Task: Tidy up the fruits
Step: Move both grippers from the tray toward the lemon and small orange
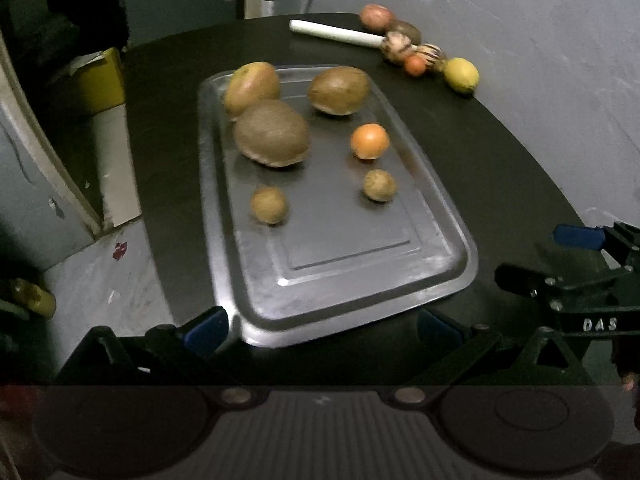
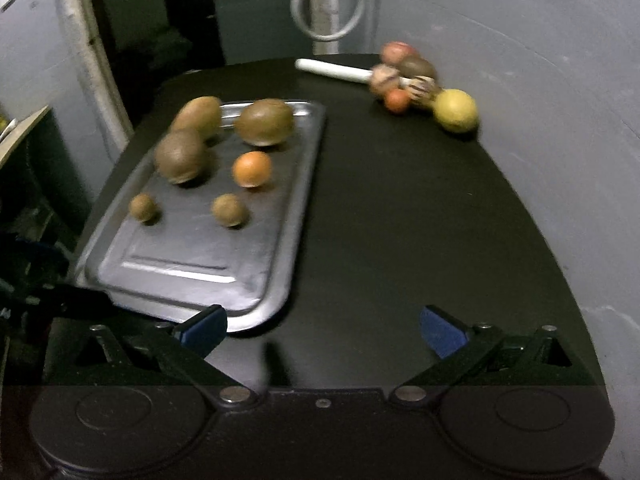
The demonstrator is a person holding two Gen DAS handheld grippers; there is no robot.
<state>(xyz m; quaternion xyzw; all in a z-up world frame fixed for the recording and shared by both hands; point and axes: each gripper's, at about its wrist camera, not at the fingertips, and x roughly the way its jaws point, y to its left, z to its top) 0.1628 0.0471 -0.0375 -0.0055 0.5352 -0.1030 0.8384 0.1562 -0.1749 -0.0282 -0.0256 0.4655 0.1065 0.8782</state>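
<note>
Tray on the table's left, loose fruit at the far right.

The tray (image 1: pixel 440 216) lies lengthwise on the table (image 2: pixel 400 220), its near half bare. On its far half sit three large fruits (image 1: pixel 271 133): two side by side at the far end, the third just nearer on the left, touching the far-left one. An orange (image 1: pixel 369 141) sits right of that third one. Nearer still lie two small fruits (image 1: pixel 269 205), left and right, well apart. At the table's far right edge a stick (image 1: pixel 334 33) points left from a cluster (image 1: pixel 396 42) of fruit, with a lemon (image 1: pixel 461 75) at its right end.
</note>
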